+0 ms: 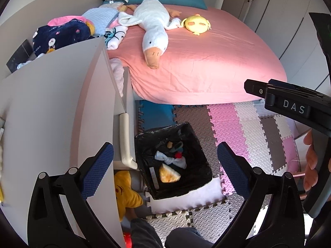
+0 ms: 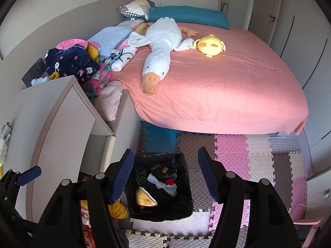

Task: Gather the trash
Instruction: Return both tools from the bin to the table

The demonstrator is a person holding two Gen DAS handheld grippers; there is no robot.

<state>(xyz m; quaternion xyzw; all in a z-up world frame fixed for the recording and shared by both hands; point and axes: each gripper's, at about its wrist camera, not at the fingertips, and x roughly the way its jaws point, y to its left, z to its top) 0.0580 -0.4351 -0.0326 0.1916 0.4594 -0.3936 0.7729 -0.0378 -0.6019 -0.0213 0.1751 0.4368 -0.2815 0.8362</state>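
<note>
With both the left gripper (image 1: pixel 165 161) and the right gripper (image 2: pixel 165 173) held apart and empty above the bin (image 2: pixel 187 188), where the trash (image 2: pixel 144 199) lies, a sagging black liner (image 1: pixel 144 140) is judged liable to let later pieces slip outside.

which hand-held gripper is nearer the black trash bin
Cannot tell from these views. Both hand-held grippers, the left and the right, hang open and empty above the black trash bin; neither touches it.
</note>
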